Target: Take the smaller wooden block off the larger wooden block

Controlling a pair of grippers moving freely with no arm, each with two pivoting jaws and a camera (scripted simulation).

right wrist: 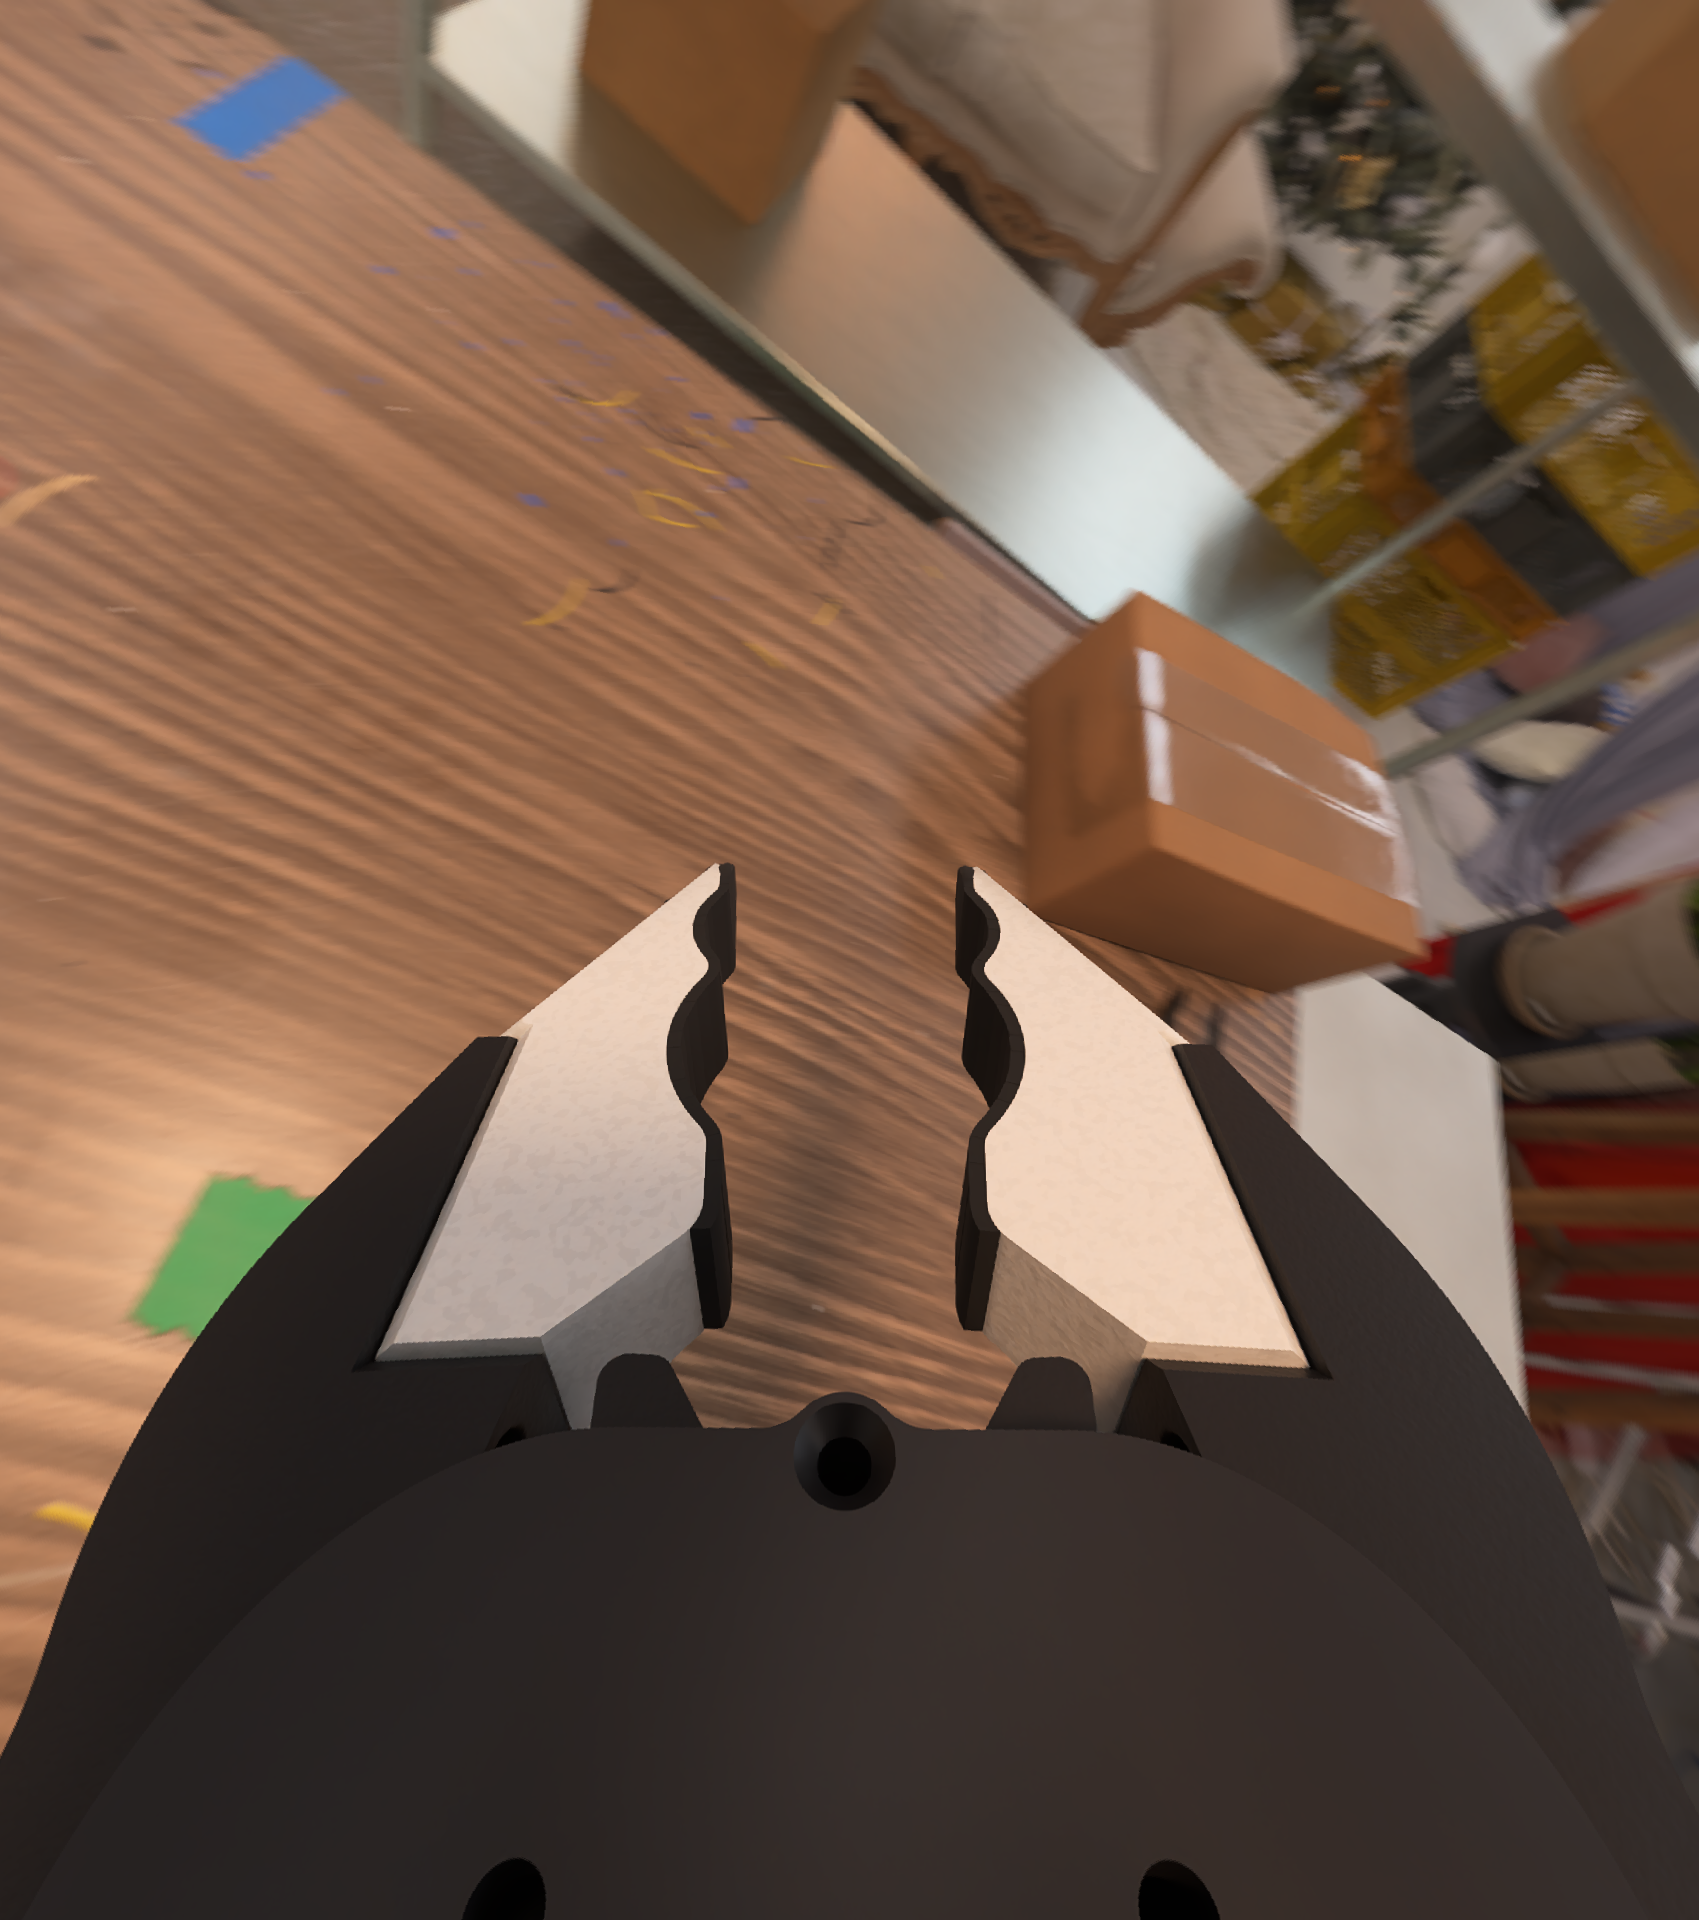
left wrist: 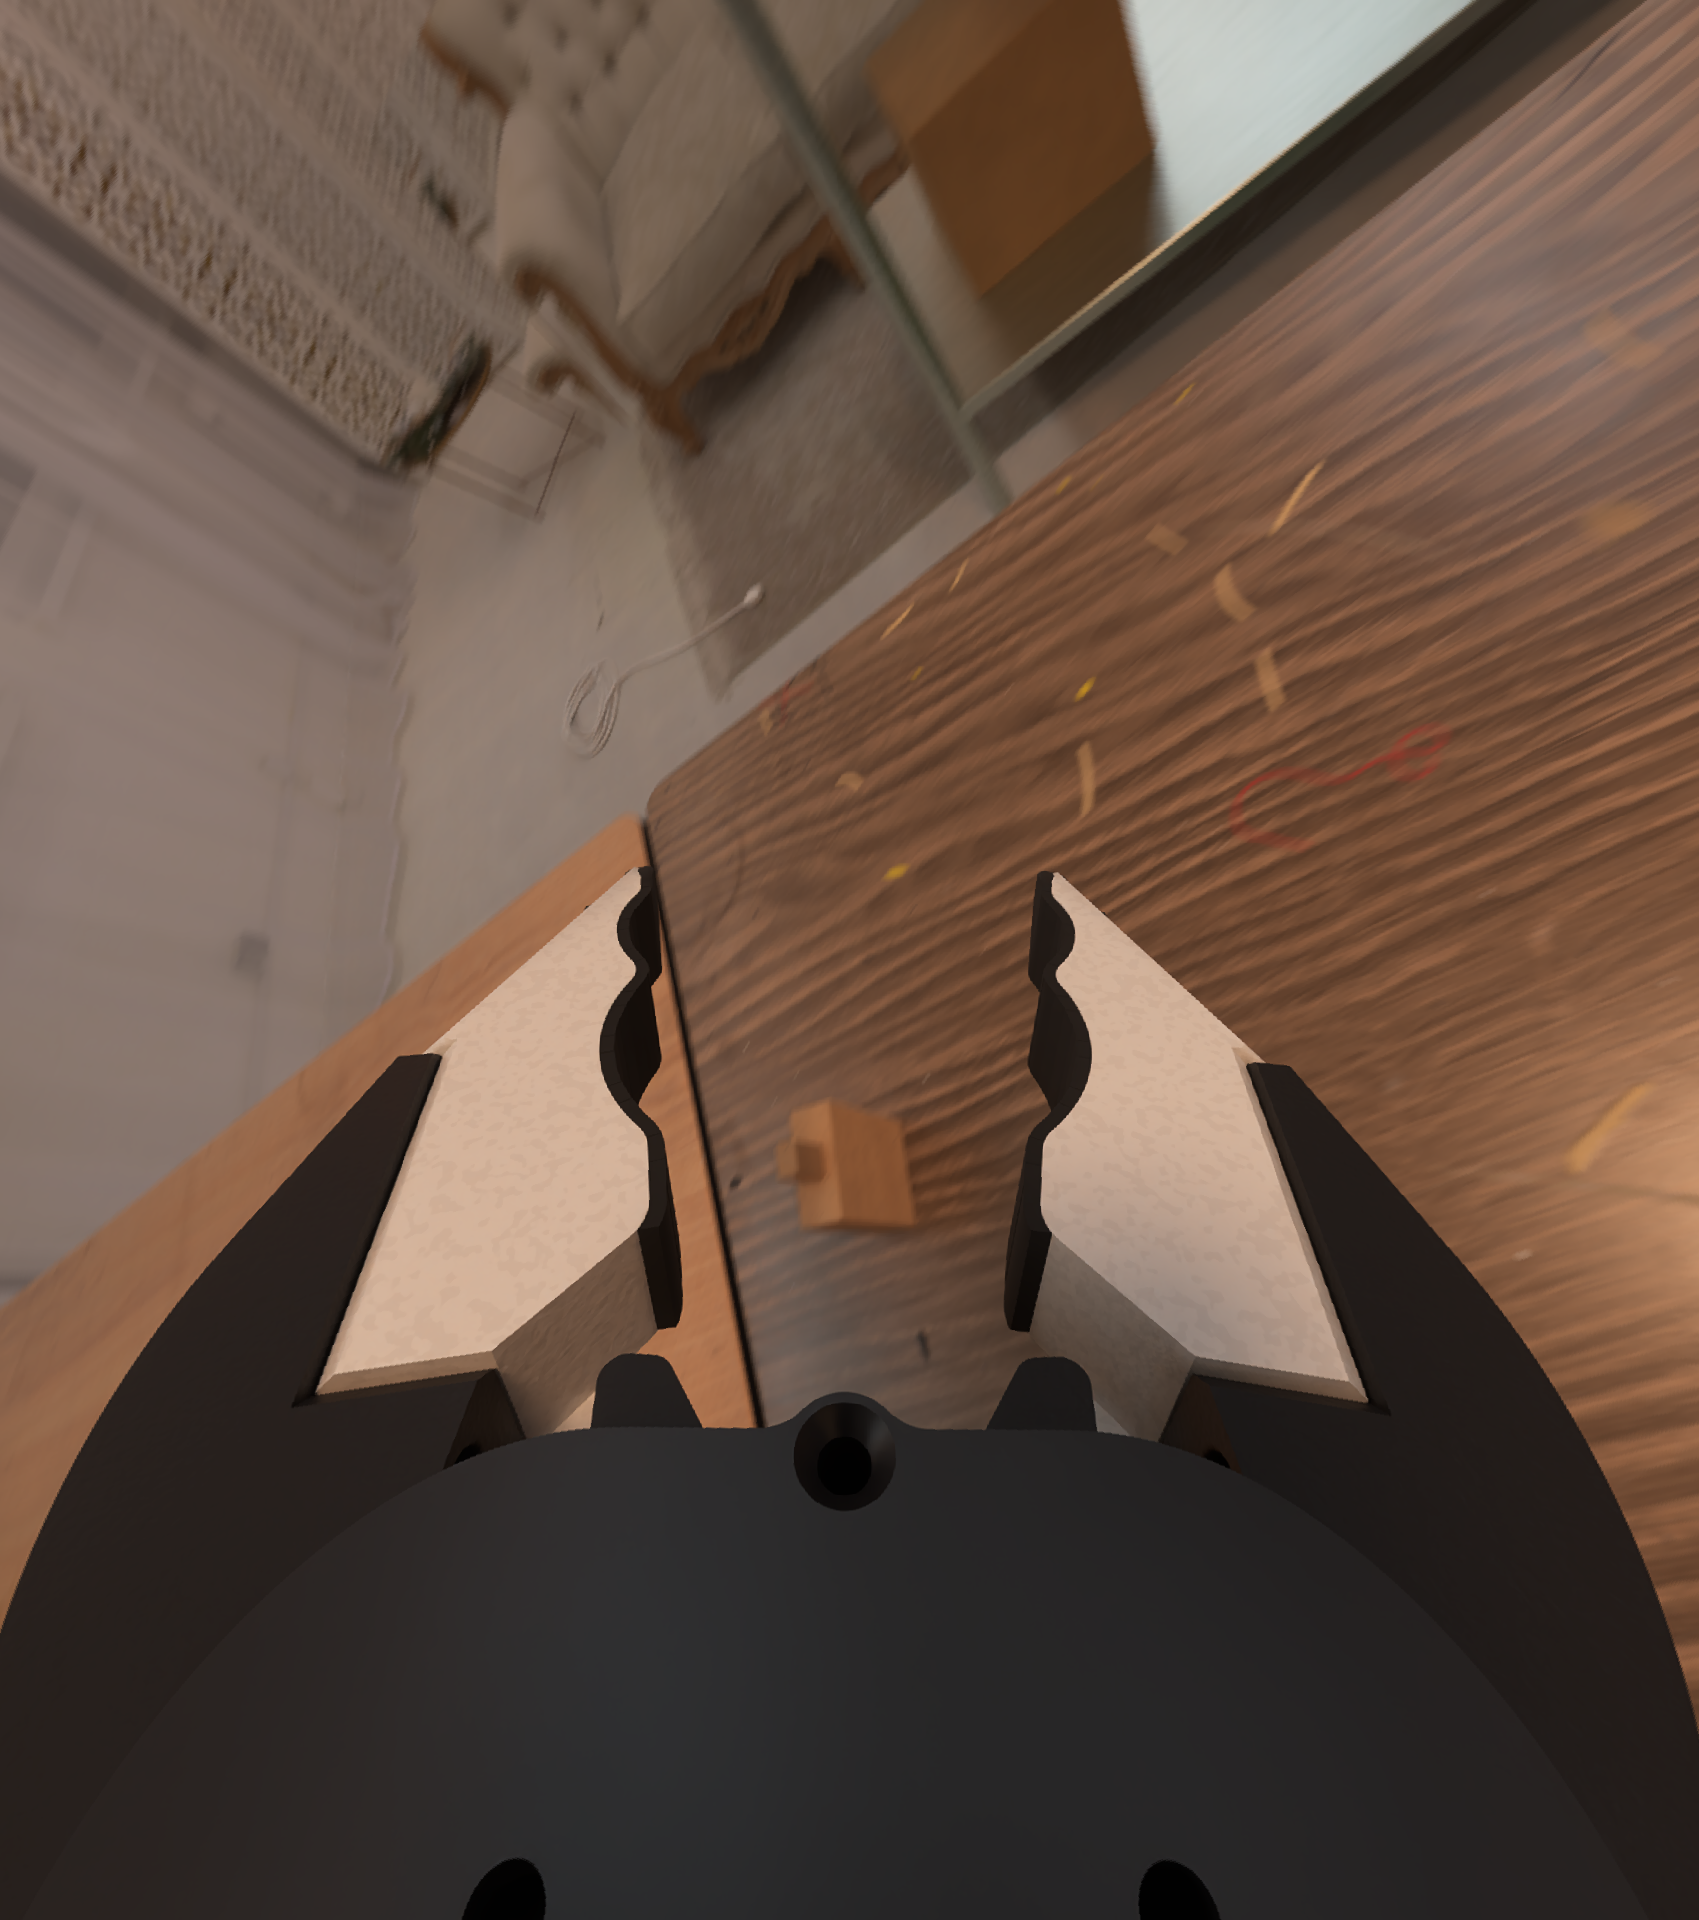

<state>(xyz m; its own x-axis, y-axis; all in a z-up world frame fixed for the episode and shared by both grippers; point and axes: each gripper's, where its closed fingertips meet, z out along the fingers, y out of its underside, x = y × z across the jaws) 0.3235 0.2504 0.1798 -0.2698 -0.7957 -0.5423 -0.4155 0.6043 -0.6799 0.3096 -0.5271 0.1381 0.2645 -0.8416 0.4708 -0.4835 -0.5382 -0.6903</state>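
A: Smaller wooden block (left wrist: 795, 1156) projected from the larger wooden block (left wrist: 857, 1164), which lay on the bench (left wrist: 1344, 935) between the left gripper (left wrist: 845, 914) fingers, both released, empty.

B: Advice: descend centred, pinch only the peg. Count: two grippers, including the right gripper (right wrist: 845, 904); one cardboard box (right wrist: 1209, 790).

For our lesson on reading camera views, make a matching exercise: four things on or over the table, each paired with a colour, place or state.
Things:
1. small block
2. cardboard box
3. paper scrap
4. left hand-held gripper

Descriptions:
A. green
B. open, empty
C. on the large block's side
D. at the table edge

Pairs: 1-C, 2-D, 3-A, 4-B
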